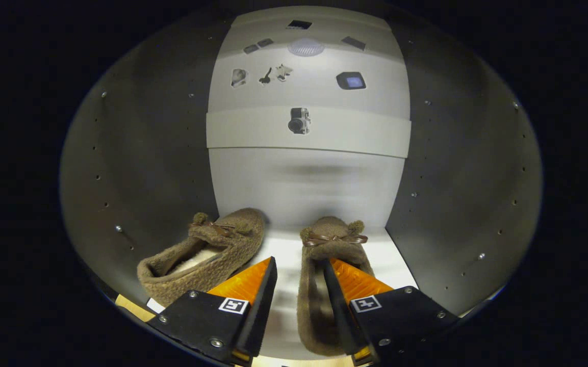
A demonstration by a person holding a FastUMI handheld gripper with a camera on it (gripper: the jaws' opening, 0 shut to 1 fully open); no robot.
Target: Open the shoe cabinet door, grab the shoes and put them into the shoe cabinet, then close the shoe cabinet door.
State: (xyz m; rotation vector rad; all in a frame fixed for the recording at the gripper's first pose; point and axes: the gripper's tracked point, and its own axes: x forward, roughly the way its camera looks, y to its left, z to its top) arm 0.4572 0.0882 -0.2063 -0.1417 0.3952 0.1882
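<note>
Gripper (300,265) fingers spread apart, gripping nothing. Right slipper (327,265) on cabinet shelf (390,265) between the fingers, against the right one, long axis along them, toe to back wall (304,188). Left slipper (207,255) beside left finger, toe angled inward.

left slipper (207,257): brown fuzzy fabric, small bow on top, pale lining inside; lies flat on the cabinet's white shelf near the left wall, toe toward the back panel, heel angled out toward the front left edge.
right slipper (324,278): same brown fuzz and bow; lies flat mid-shelf, toe to the back, heel at the front edge.
cabinet (135,168): door open, grey side walls, white back.
</note>
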